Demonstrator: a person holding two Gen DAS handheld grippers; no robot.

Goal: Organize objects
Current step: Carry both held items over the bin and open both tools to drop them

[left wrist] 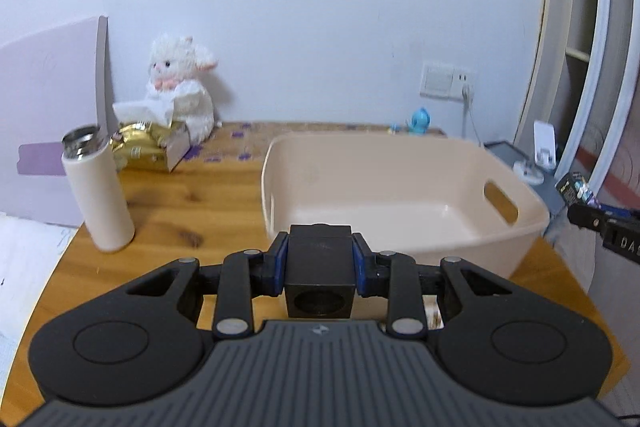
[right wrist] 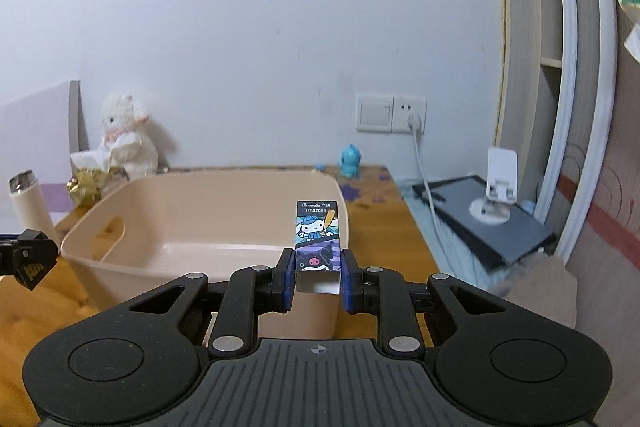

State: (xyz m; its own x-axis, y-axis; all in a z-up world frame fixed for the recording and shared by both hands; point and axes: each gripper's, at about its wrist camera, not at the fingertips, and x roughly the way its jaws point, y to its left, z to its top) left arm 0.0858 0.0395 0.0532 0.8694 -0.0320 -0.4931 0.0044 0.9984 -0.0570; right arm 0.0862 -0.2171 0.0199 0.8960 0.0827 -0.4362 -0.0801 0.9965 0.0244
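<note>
Two grippers each pinch one thing near the single beige bin (left wrist: 400,187) on the wooden table (left wrist: 168,211): the left gripper (left wrist: 320,259) has its jaws pressed on a black cube (left wrist: 320,267), the right gripper (right wrist: 318,275) on a cartoon-printed box (right wrist: 319,235). One white bottle (left wrist: 100,195) stands left of the bin, with one plush lamb (left wrist: 180,83), one gold pack (left wrist: 140,147) and one blue figurine (right wrist: 352,167) farther back.

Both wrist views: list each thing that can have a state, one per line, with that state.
left gripper: shut on the black cube
black cube: held, above the table
right gripper: shut on the cartoon box
cartoon box: held, near end open
beige bin: upright, nothing visible inside
white bottle: upright, no lid
wall socket: plug inserted
tissue pack: open, tissue pulled up
</note>
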